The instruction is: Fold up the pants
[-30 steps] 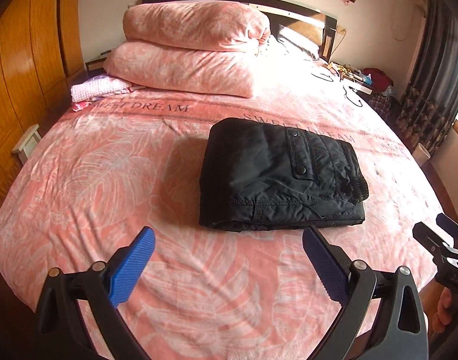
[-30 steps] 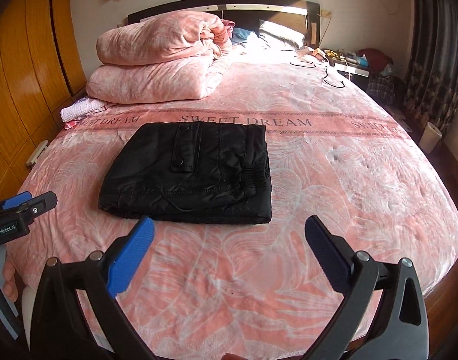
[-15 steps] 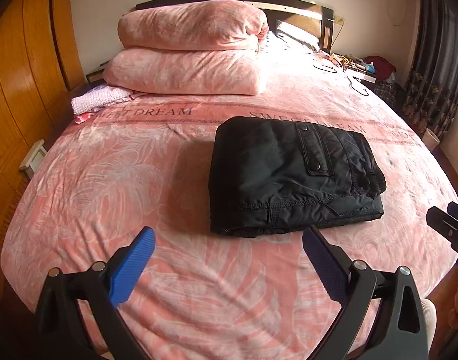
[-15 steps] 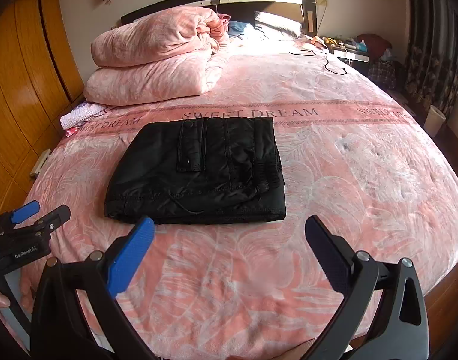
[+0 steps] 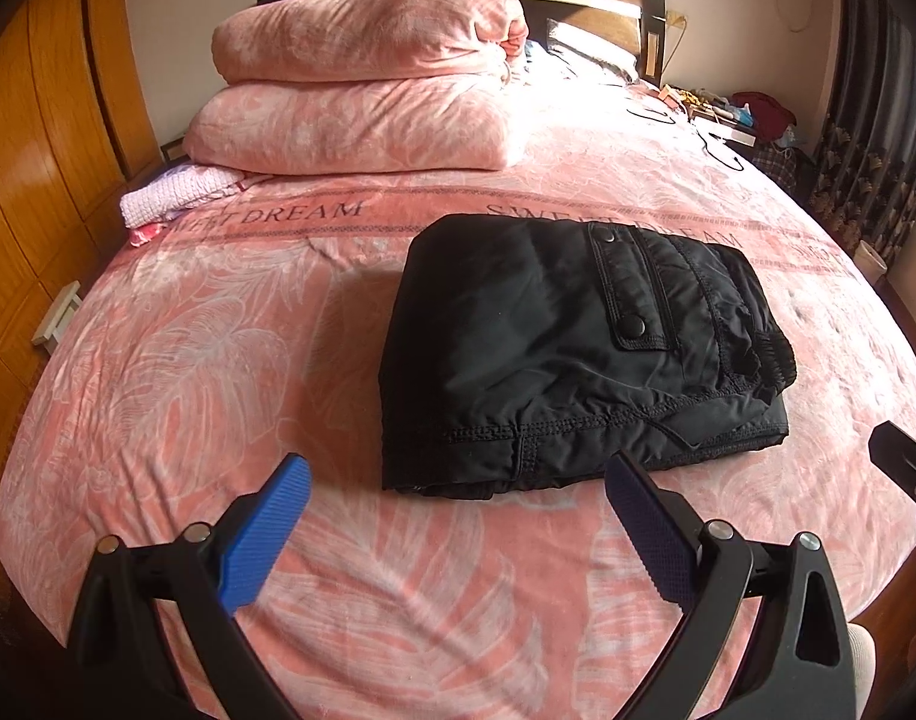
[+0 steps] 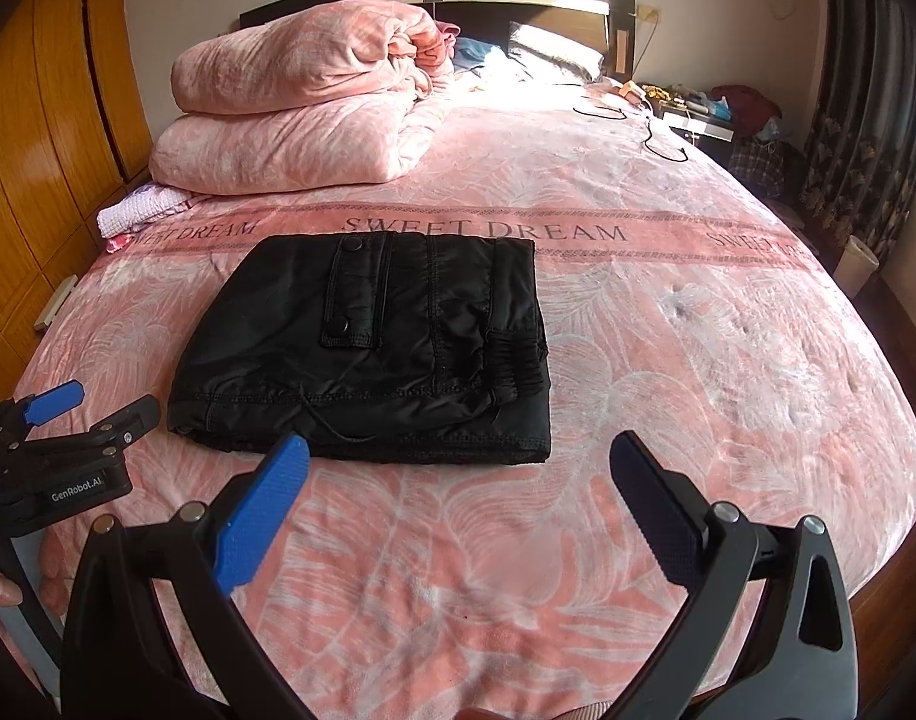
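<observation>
Black pants [image 5: 566,354] lie folded into a compact rectangle in the middle of the pink bed [image 5: 206,360]; they also show in the right wrist view [image 6: 374,348]. My left gripper [image 5: 458,468] is open and empty, held just in front of the pants' near edge. My right gripper [image 6: 458,450] is open and empty, also close to the near edge. The left gripper also shows at the left edge of the right wrist view [image 6: 92,408].
Folded pink quilts [image 5: 362,102] are stacked at the head of the bed. A small pink cloth [image 5: 176,195] lies at the far left. A cluttered nightstand [image 6: 698,114] and dark curtains [image 6: 866,90] are on the right, a wooden wardrobe [image 5: 44,138] on the left.
Both grippers have moved a little closer to the folded pants, which now look larger. The pants have not moved. Both grippers stay open.
</observation>
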`<state>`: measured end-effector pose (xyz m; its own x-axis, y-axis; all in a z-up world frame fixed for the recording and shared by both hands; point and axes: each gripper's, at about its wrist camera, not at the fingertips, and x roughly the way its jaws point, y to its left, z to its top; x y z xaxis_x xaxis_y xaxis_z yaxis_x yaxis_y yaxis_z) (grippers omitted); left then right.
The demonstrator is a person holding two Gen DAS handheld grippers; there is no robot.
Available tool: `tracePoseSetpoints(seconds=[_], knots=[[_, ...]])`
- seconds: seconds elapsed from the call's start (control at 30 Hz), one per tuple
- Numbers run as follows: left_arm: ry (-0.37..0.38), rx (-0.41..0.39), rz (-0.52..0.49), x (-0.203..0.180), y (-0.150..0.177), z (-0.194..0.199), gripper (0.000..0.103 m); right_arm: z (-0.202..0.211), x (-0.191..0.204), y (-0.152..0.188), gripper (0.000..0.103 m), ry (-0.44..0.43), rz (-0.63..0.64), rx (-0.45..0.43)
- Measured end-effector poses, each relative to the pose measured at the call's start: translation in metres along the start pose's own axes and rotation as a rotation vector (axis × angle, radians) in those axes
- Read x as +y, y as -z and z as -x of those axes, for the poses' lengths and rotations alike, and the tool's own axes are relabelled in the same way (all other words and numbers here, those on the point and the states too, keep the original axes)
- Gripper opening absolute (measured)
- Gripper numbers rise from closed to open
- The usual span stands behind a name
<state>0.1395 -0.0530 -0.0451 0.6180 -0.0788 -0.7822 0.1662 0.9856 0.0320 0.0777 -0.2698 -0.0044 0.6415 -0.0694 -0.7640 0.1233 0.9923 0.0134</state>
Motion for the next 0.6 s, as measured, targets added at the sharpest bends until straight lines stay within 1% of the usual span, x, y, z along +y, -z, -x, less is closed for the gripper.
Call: tracePoseSetpoints(seconds=[0.13, 0.37, 0.6], knots=[[-0.003, 0.008, -0.009, -0.004, -0.001, -0.007, 0.099, -0.008, -0.003, 0.001, 0.1, -0.016, -0.013, 0.009], [0.002, 0.021, 0.007, -0.002, -0.002, -0.016, 0.099, -0.015, -0.004, 0.001, 0.1, -0.022, -0.017, 0.02], [0.001, 0.025, 0.0, -0.004, -0.002, -0.018, 0.099, -0.02, -0.006, 0.003, 0.1, -0.028, -0.026, 0.031]])
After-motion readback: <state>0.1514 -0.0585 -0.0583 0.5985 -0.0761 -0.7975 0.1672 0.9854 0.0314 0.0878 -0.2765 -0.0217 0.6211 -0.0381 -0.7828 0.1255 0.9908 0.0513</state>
